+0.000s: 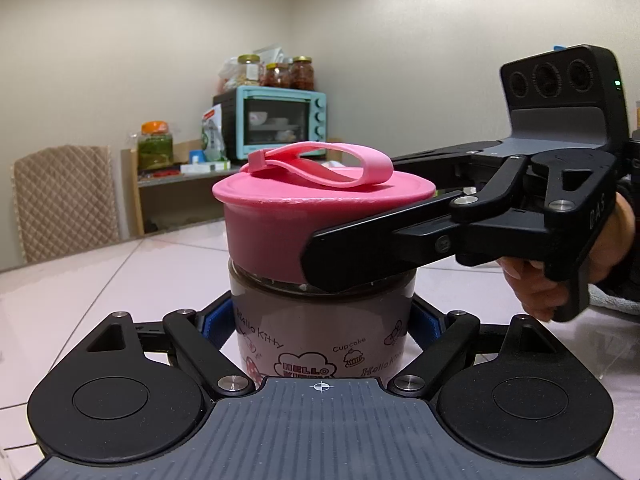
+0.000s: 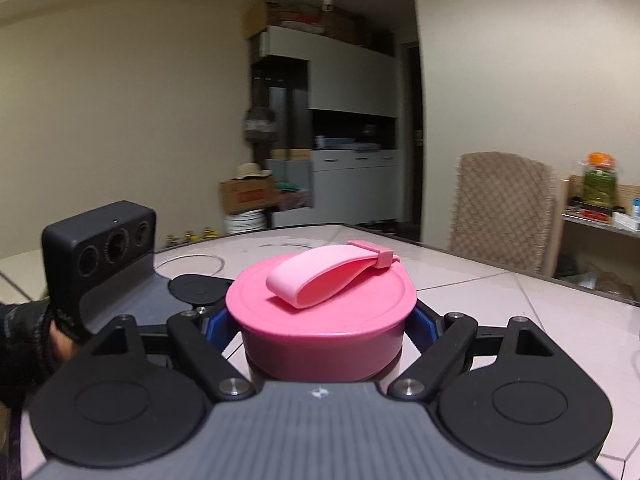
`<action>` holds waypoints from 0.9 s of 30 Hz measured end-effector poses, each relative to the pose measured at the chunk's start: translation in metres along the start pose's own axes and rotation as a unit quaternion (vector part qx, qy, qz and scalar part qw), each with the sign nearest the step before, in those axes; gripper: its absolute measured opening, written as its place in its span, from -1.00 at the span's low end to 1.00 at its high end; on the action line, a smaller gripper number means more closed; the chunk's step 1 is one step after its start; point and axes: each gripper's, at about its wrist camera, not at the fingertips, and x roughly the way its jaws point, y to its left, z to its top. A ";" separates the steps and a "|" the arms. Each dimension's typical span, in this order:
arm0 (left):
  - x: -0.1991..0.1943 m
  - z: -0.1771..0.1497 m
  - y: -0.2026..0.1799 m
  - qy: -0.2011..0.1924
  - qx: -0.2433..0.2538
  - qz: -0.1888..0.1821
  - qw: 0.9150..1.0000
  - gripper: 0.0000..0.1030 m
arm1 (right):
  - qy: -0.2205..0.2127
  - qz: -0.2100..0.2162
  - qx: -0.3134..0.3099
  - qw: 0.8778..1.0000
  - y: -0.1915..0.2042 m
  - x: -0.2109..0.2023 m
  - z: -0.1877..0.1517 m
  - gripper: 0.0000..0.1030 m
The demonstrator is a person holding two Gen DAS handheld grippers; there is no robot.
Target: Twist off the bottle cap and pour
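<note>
A Hello Kitty bottle [image 1: 320,332] with dark liquid stands upright on the pale tiled table [image 1: 120,280]. Its wide pink screw cap [image 1: 280,220] carries a pink loop strap [image 1: 332,166]. My left gripper [image 1: 320,320] is shut on the bottle's body, blue pads against both sides. My right gripper [image 1: 328,256] comes in from the right and is shut on the cap. In the right wrist view the cap [image 2: 320,312] sits between the right gripper [image 2: 320,324], blue pads [image 2: 218,322] pressed to its sides. The left gripper's body [image 2: 100,240] shows at left.
A chair [image 1: 64,200] stands at the table's far edge. Behind it a shelf holds a teal toaster oven [image 1: 276,124], jars and boxes. In the right wrist view a cabinet [image 2: 340,128] and boxes stand across the room, and the chair [image 2: 504,212] is at right.
</note>
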 end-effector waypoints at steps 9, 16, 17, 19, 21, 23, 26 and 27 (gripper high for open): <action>0.000 0.000 -0.002 0.000 0.001 0.000 1.000 0.74 | 0.005 0.035 -0.011 0.999 -0.009 -0.001 0.009 0.65; -0.001 -0.001 -0.003 0.000 0.001 -0.001 1.000 0.74 | 0.007 0.037 -0.009 0.999 -0.011 -0.006 0.007 0.67; -0.002 -0.001 -0.003 0.000 0.001 -0.001 1.000 0.74 | 0.006 0.034 -0.009 0.999 -0.010 -0.006 0.006 0.71; -0.002 -0.001 -0.004 0.000 0.001 -0.001 1.000 0.75 | 0.003 0.006 -0.011 1.000 -0.003 -0.008 0.006 0.81; -0.001 -0.001 -0.002 0.000 0.001 -0.001 1.000 0.75 | -0.001 -0.012 -0.012 1.000 0.004 -0.012 0.003 0.90; -0.001 -0.001 -0.003 0.000 0.001 -0.001 1.000 0.75 | -0.005 -0.052 -0.010 0.999 0.017 -0.016 0.005 0.92; -0.001 0.000 -0.002 0.000 0.001 -0.001 1.000 0.75 | -0.005 -0.104 -0.005 0.995 0.033 -0.016 0.005 0.94; -0.001 0.000 -0.002 0.000 0.001 -0.001 1.000 0.75 | -0.003 -0.132 -0.004 0.991 0.040 -0.015 0.006 0.94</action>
